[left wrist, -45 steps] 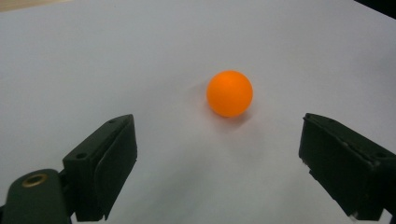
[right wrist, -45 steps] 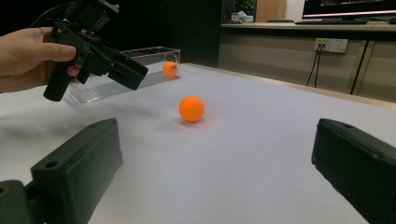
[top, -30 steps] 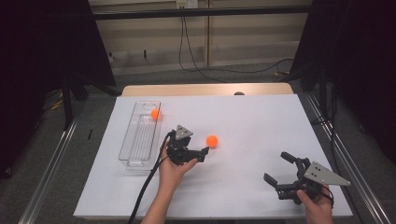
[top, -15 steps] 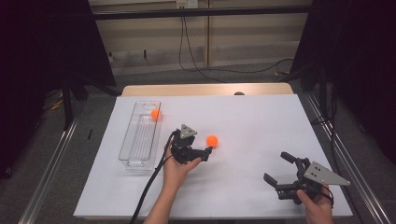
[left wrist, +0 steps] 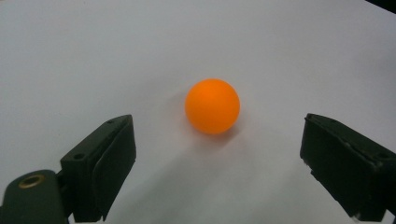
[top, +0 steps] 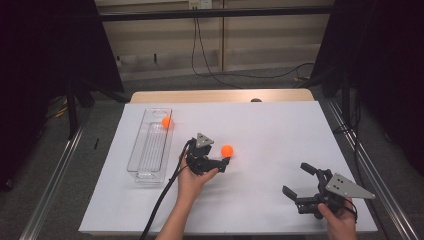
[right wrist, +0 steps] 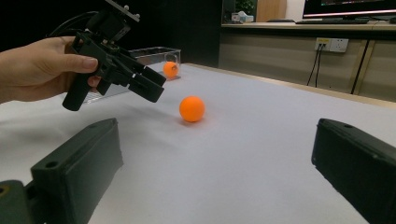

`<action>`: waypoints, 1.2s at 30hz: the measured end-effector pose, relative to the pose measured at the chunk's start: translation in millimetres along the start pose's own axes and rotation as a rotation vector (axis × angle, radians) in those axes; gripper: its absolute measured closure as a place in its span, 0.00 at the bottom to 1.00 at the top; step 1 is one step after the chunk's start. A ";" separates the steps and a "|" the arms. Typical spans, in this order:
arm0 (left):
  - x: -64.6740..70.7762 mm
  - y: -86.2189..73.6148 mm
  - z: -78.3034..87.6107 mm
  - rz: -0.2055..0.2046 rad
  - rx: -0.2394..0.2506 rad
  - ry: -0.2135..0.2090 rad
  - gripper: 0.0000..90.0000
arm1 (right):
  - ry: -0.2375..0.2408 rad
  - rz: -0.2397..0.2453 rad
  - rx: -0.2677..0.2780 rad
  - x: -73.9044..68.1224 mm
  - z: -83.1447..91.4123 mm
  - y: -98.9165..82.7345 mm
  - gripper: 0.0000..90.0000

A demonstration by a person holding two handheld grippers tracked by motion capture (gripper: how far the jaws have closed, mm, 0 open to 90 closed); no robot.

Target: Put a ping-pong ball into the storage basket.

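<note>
An orange ball [top: 227,150] [left wrist: 212,106] [right wrist: 192,108] rests on the white table sheet [top: 270,130]. My left gripper [top: 223,164] [left wrist: 217,140] [right wrist: 156,86] is open and aimed at it. The ball lies just beyond the tips, centred in the gap and touching neither jaw. A second orange ball [top: 166,122] [right wrist: 170,69] sits at the far end of a clear plastic tray [top: 142,170] at the left. My right gripper [top: 295,178] [right wrist: 217,128] is held near the front right of the table, open, with nothing between its jaws.
The tray [right wrist: 154,50] lies lengthwise along the left side of the sheet. A black cable [top: 162,200] trails from the left gripper toward the front edge. A wooden table edge [top: 220,96] shows beyond the sheet. Metal rails [top: 55,175] run along both sides.
My left gripper has edged a little closer to the ball on the table. The ball, the tray and the right gripper stay where they were.
</note>
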State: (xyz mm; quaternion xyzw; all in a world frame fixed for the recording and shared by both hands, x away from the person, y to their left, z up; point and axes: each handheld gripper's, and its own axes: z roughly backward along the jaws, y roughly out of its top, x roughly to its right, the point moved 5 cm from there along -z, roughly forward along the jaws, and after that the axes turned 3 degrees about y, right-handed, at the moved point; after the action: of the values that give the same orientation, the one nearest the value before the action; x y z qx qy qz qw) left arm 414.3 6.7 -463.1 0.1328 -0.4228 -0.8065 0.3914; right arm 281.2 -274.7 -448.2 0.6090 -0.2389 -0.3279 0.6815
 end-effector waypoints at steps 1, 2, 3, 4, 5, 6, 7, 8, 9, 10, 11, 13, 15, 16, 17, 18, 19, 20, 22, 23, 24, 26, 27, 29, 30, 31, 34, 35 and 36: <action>-0.5 -0.2 -0.6 -0.005 -0.006 0.002 0.12 | 0.000 0.000 0.000 0.0 0.0 0.0 0.01; -0.7 -0.2 -1.2 -0.006 -0.006 0.004 0.12 | 0.000 0.000 0.000 0.1 0.1 0.0 0.01; -0.4 -0.2 -2.0 0.000 -0.005 0.002 0.12 | 0.000 -0.001 0.000 0.1 0.1 0.0 0.01; -0.5 -0.3 -2.7 0.002 -0.005 0.002 0.12 | 0.000 0.000 0.000 0.1 0.1 0.0 0.01; -0.6 -0.2 -3.3 0.003 -0.004 0.002 0.12 | -0.001 0.000 0.000 0.1 0.1 0.0 0.01; -1.0 -0.2 -3.8 0.004 -0.006 0.003 0.12 | -0.001 0.000 0.000 0.1 0.1 0.0 0.01; -1.2 -0.2 -4.4 0.003 -0.005 0.005 0.12 | 0.000 -0.001 0.001 0.1 0.1 0.1 0.01; -1.3 -0.3 -5.0 0.003 -0.007 0.006 0.12 | 0.000 0.000 0.000 0.1 0.2 0.0 0.01; -1.5 -0.3 -5.5 0.003 -0.010 0.007 0.12 | 0.000 -0.001 0.000 0.0 0.2 0.1 0.01; -1.4 -0.3 -6.1 0.005 -0.008 0.006 0.12 | 0.000 -0.002 0.000 0.1 0.3 0.1 0.01; -1.4 -0.1 -6.7 0.004 -0.008 0.005 0.12 | -0.001 -0.002 0.000 0.1 0.4 0.1 0.01; -1.3 0.1 -7.6 0.001 -0.010 0.007 0.12 | 0.000 -0.002 0.000 0.0 0.4 0.1 0.01; -0.7 0.4 -8.6 0.004 -0.008 0.006 0.12 | 0.000 -0.002 0.000 0.0 0.4 0.1 0.01; -0.2 0.6 -9.2 0.005 -0.006 0.004 0.12 | 0.000 -0.003 -0.001 0.1 0.5 0.1 0.01; 0.0 0.6 -9.6 0.005 -0.007 0.005 0.12 | 0.000 -0.003 0.000 0.1 0.5 0.1 0.01; 0.0 0.7 -10.3 0.002 -0.007 0.007 0.12 | 0.000 -0.002 0.000 0.1 0.5 0.1 0.01; 0.3 0.5 -11.0 0.005 -0.007 0.006 0.12 | 0.000 -0.002 0.000 0.1 0.6 0.1 0.01; 0.3 0.4 -11.7 0.008 -0.008 0.008 0.12 | 0.000 -0.002 0.000 0.1 0.6 0.1 0.01; -0.3 0.2 -12.6 0.005 -0.010 0.010 0.12 | 0.000 -0.002 0.000 0.1 0.6 0.1 0.01; -0.6 0.2 -13.1 0.002 -0.009 0.011 0.12 | 0.000 -0.002 0.000 0.1 0.6 0.1 0.01; -0.5 0.1 -13.6 0.008 -0.009 0.009 0.12 | 0.001 -0.003 0.000 0.0 0.7 0.2 0.01; -0.1 -0.1 -14.2 0.010 -0.011 0.008 0.12 | 0.001 -0.002 0.000 0.1 0.7 0.2 0.01; -0.1 -0.2 -14.5 0.009 -0.010 0.009 0.12 | 0.001 -0.002 0.000 0.2 0.7 0.1 0.01; -0.4 -0.1 -15.0 0.008 -0.010 0.011 0.12 | 0.001 -0.003 0.000 0.2 0.7 0.2 0.01; -0.5 0.0 -15.2 0.008 -0.009 0.012 0.12 | 0.001 -0.003 0.000 0.1 0.8 0.2 0.01; -0.5 0.0 -15.6 0.008 -0.007 0.011 0.12 | 0.001 -0.003 0.000 0.1 0.8 0.2 0.01; -0.5 -0.3 -16.7 0.006 -0.010 0.011 0.12 | 0.000 -0.002 0.000 0.1 0.8 0.2 0.01; -0.5 -0.7 -17.4 0.005 -0.013 0.011 0.12 | 0.000 -0.003 0.000 0.1 0.8 0.2 0.01; -0.3 -0.8 -18.0 0.006 -0.012 0.012 0.12 | 0.000 -0.003 0.000 0.1 0.8 0.2 0.01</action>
State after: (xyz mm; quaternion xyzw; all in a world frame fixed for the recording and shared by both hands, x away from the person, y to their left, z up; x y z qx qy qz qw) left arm 423.9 -3.2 -474.8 0.1338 -0.4160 -0.8071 0.3970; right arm 280.8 -275.3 -447.9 0.6094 -0.2379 -0.3288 0.6811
